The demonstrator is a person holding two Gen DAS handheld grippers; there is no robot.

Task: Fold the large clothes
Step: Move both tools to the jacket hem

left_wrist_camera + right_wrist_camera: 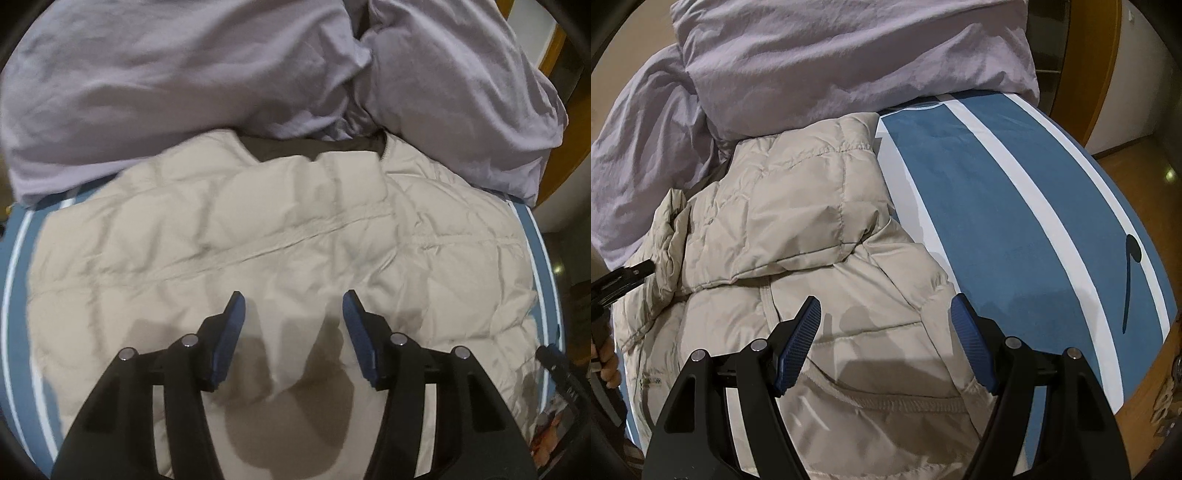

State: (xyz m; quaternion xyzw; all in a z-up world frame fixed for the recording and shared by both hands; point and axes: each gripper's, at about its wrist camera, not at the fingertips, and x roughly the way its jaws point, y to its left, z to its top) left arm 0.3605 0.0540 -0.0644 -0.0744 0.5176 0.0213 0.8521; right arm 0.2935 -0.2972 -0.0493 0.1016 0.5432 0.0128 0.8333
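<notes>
A beige quilted puffer jacket (258, 229) lies spread on the bed, its dark lining showing at the collar (314, 147). My left gripper (293, 299) hovers open just above its middle. A small raised ridge of fabric (288, 369) stands below the gap, and neither pad touches it. In the right wrist view the jacket (798, 229) has a sleeve (820, 177) folded over its body. My right gripper (886, 304) stands open over the jacket's right edge near a pocket seam (886, 400), with nothing between its pads.
A crumpled lilac duvet (184, 92) is heaped behind the jacket and touches its collar end. The blue sheet with white stripes (1015, 192) lies bare to the jacket's right. A wooden frame (1086, 55) and floor lie beyond. A hand (607, 363) shows at the left edge.
</notes>
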